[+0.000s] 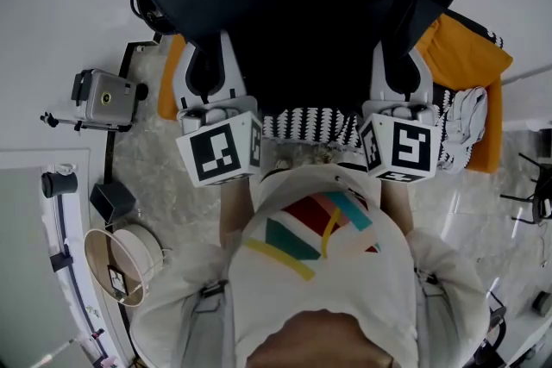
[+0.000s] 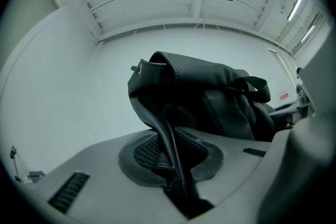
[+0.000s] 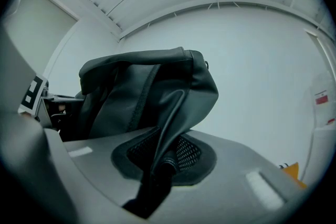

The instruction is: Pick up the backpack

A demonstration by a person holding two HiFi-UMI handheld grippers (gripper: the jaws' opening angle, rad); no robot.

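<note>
White wall backs the backpack (image 1: 293, 4), held aloft by the left gripper (image 2: 169, 164) and right gripper (image 3: 164, 161), each pinched on a narrow fold (image 2: 165, 136) of its fabric; either fold may slip under load, dropping it.

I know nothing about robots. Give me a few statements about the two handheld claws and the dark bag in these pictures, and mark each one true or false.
1. The left gripper is clamped on a fold of the backpack. True.
2. The right gripper is open and empty. False: it is also shut on a fold of the backpack.
3. The backpack is bright red. False: it is black.
4. In the head view, an orange cloth shows at the backpack's right edge. True.
5. The small silver camera stands at the person's right. False: it stands at their left.
</note>
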